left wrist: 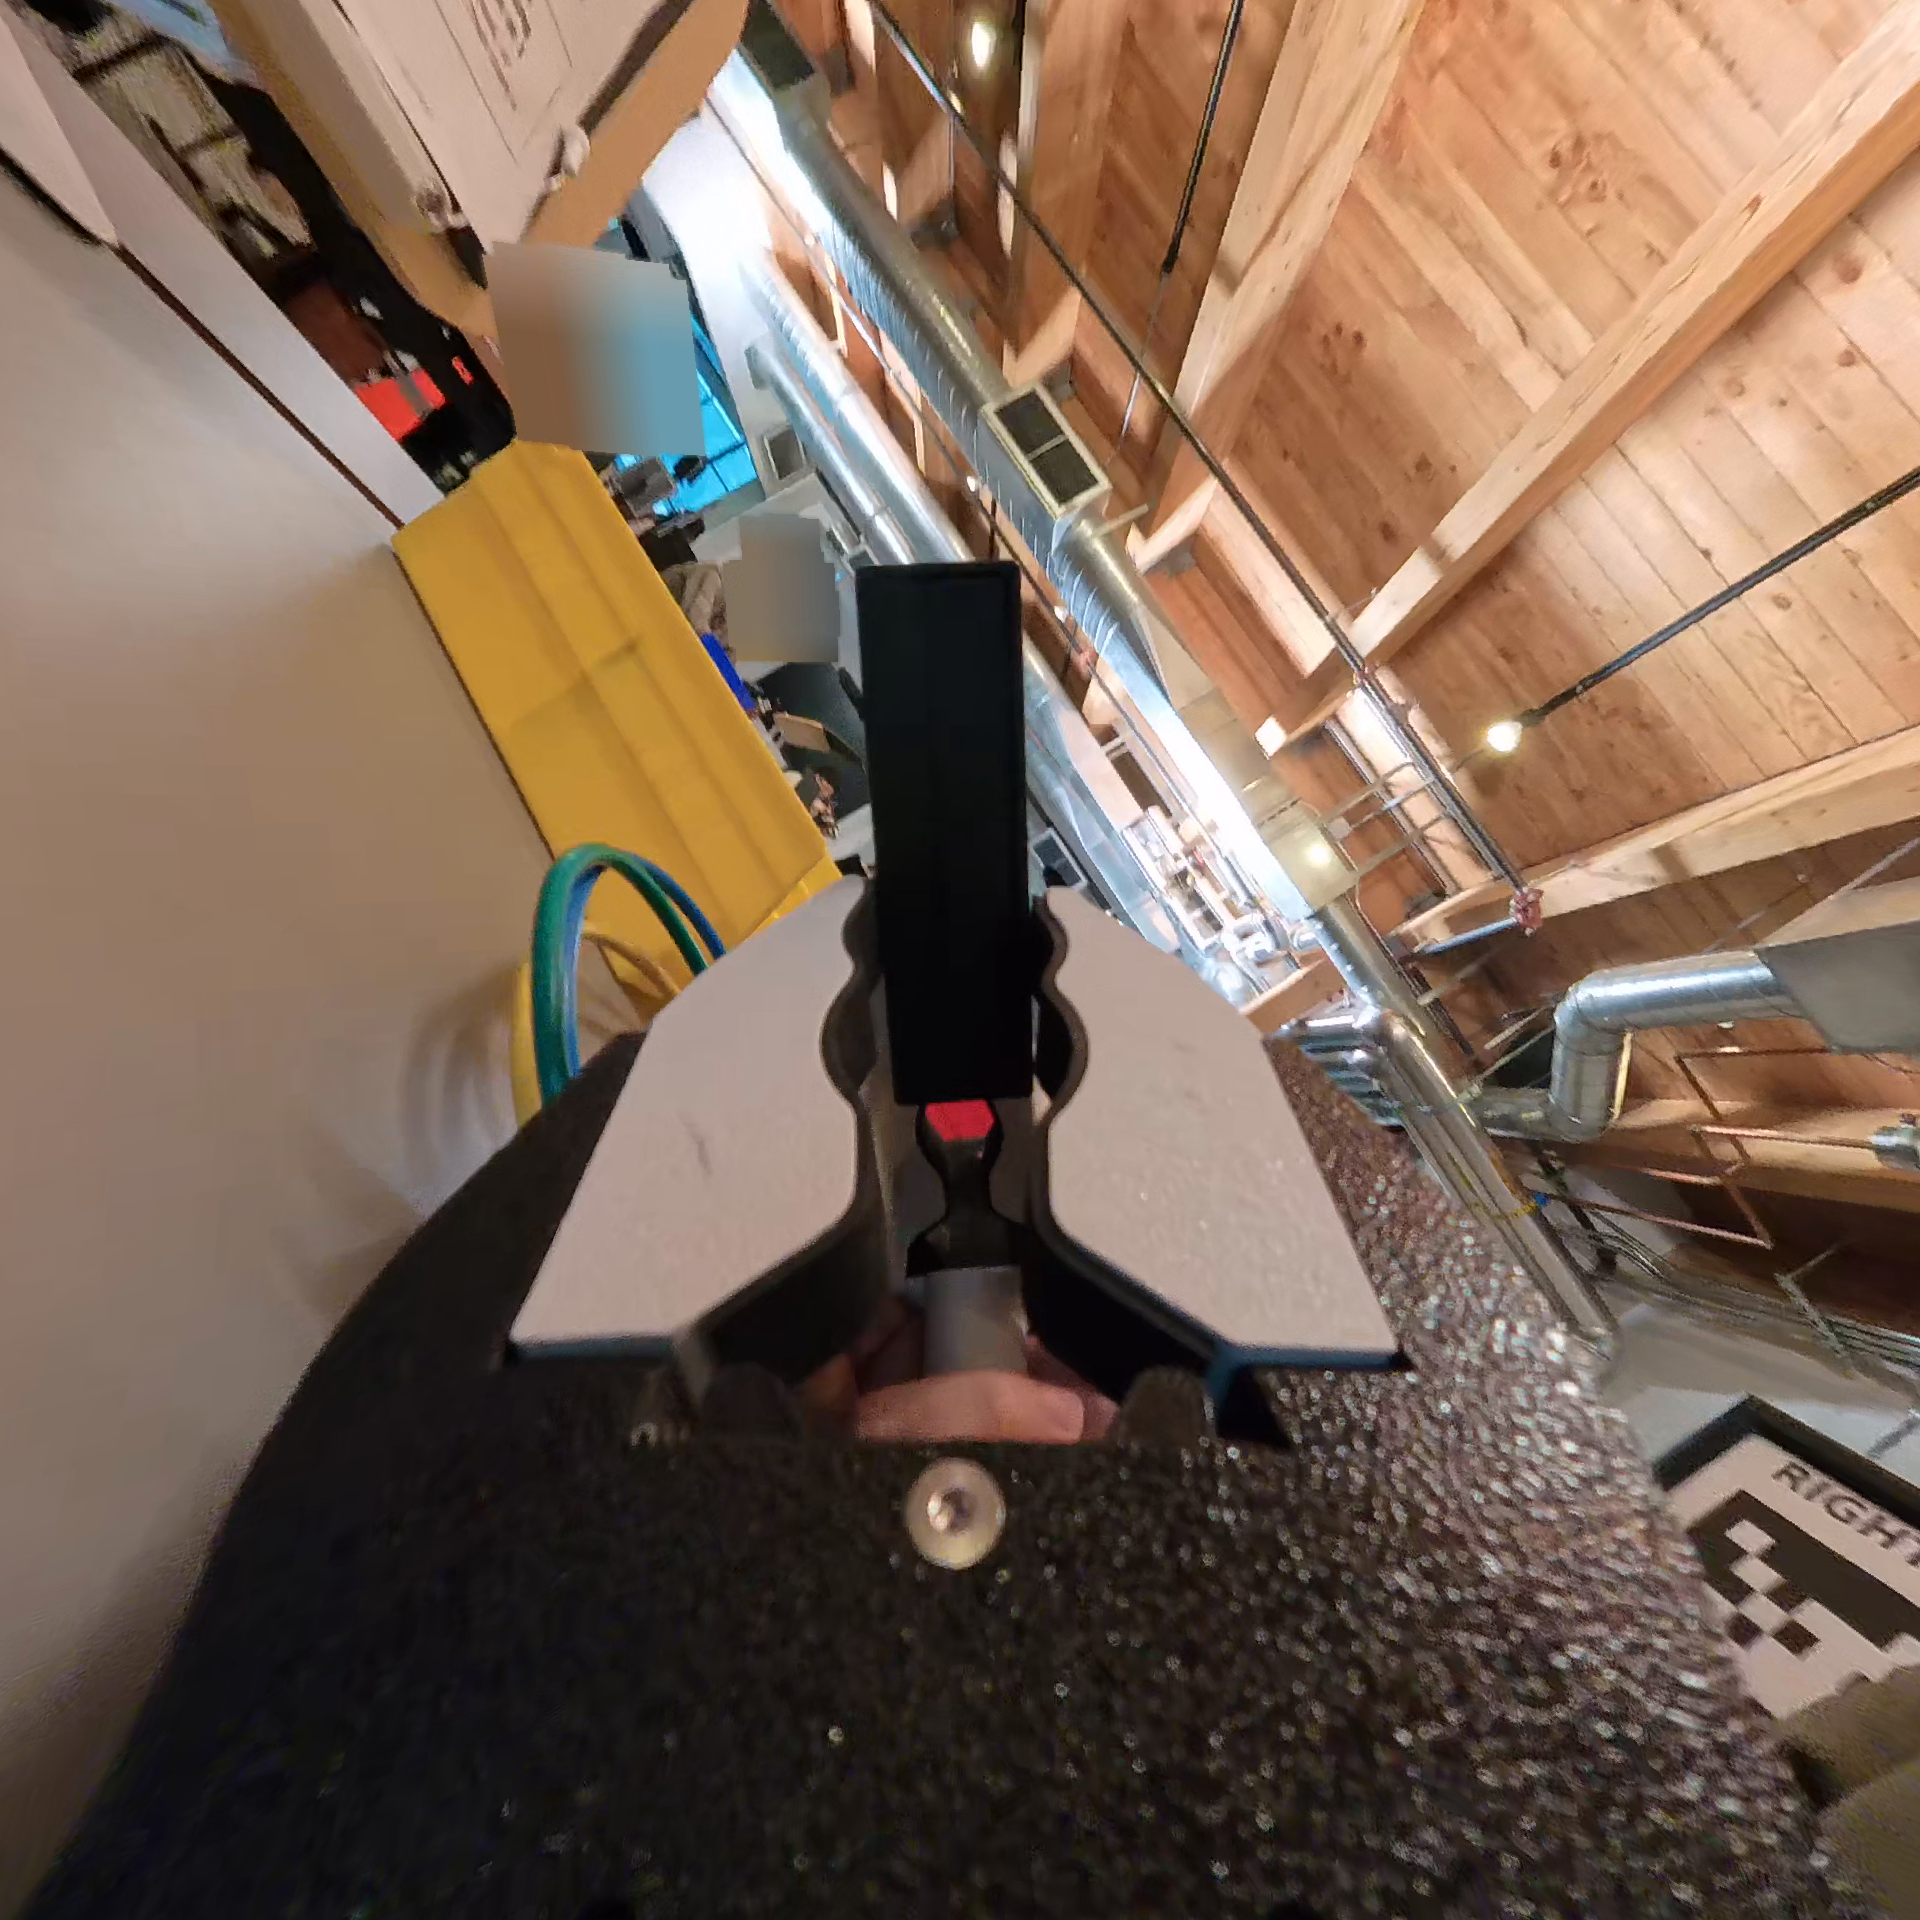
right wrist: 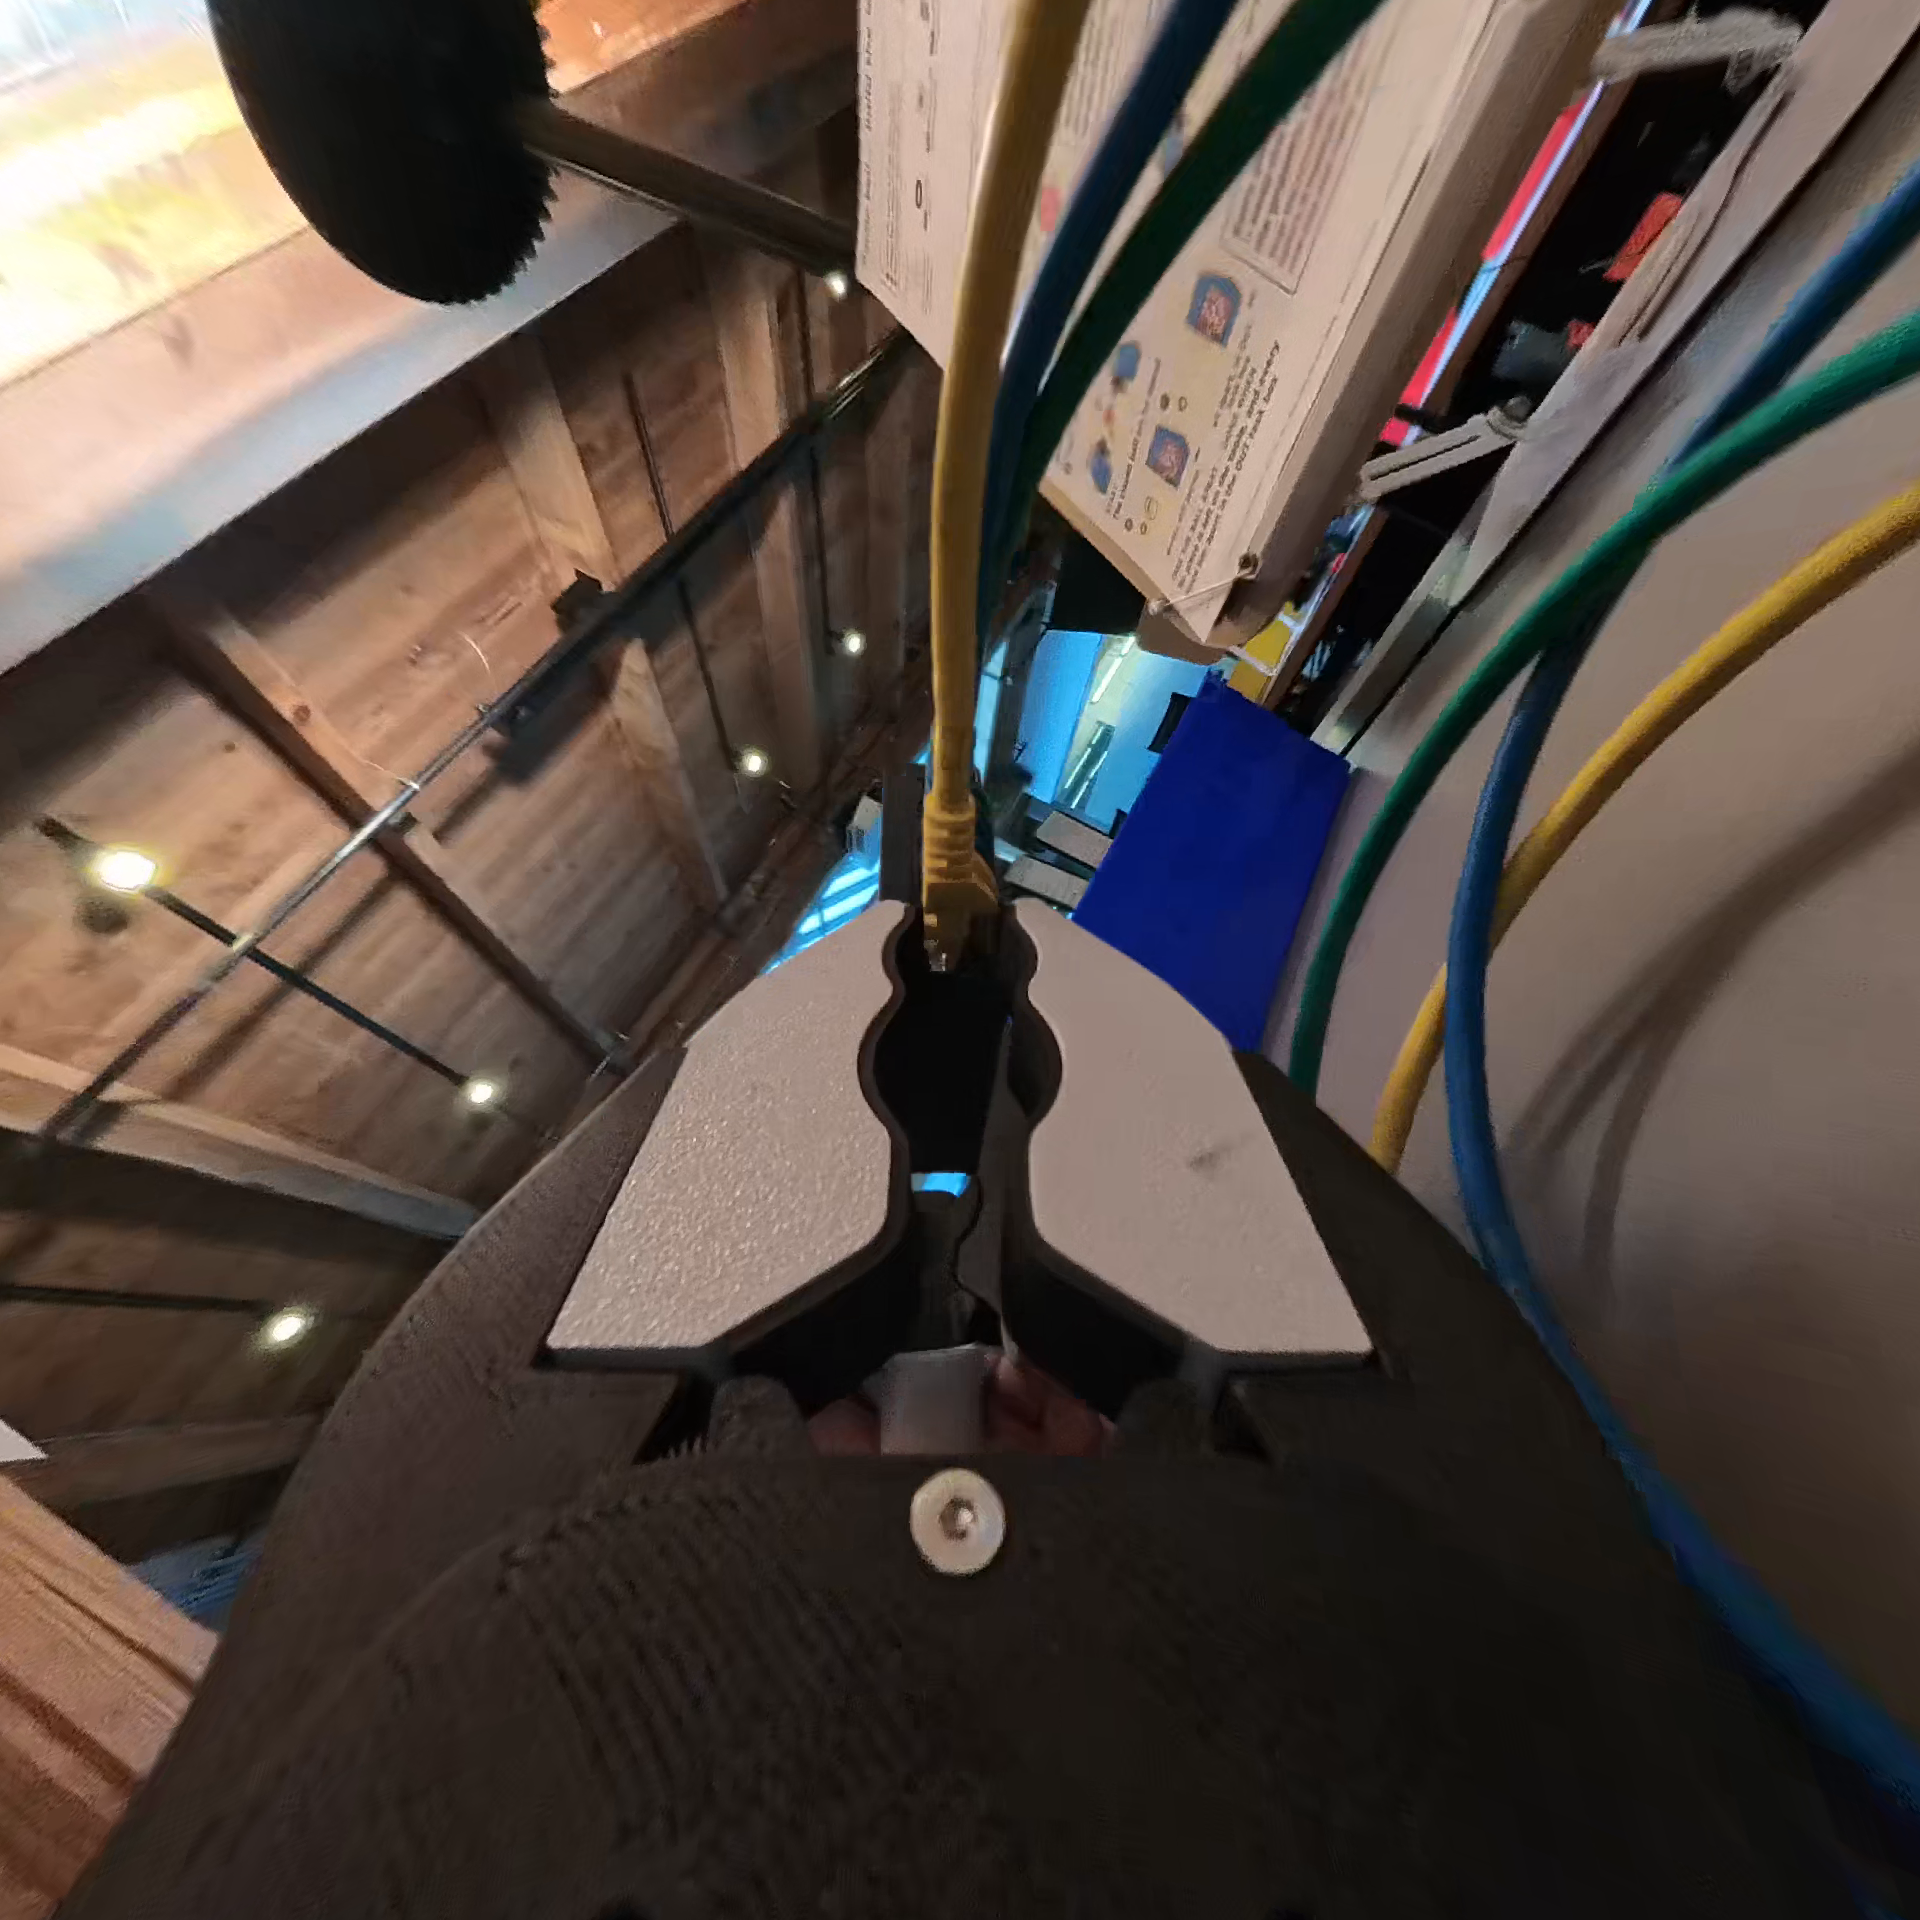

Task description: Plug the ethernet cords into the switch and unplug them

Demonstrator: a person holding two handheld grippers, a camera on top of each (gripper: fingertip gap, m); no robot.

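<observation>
Switch (left wrist: 943, 831), a long, narrow black box with faint lengthwise ridges and a squared-off far end, is clamped between the fingers of the left hand-held gripper (left wrist: 948, 935), which are closed against its two long sides. It is held upright along the fingers, its near end seated just above a small red part in the gripper's throat. Left of the switch, loops of green cord (left wrist: 548, 966) and blue cord (left wrist: 577, 935) are seen above the pale counter (left wrist: 208, 831), with a yellow bin (left wrist: 592, 665) just behind them. Wooden ceiling beams and silver ducting fill the view to the right of the switch.

In the right wrist view, the right hand-held gripper (right wrist: 961, 930) is closed on the ribbed boot of the yellow cord (right wrist: 961, 520), whose plug end is pinched at the fingertips. The dark edge of the switch (right wrist: 902, 831) shows just left of the plug; whether the plug is seated in a port cannot be told. From the plug the yellow cord runs straight away from the gripper, then curves back in a wide arc over the counter on the right, beside the green and blue cords. A blue bin (right wrist: 1210, 862) stands right of the plug, and a printed cardboard box (right wrist: 1195, 364) hangs beyond it.
</observation>
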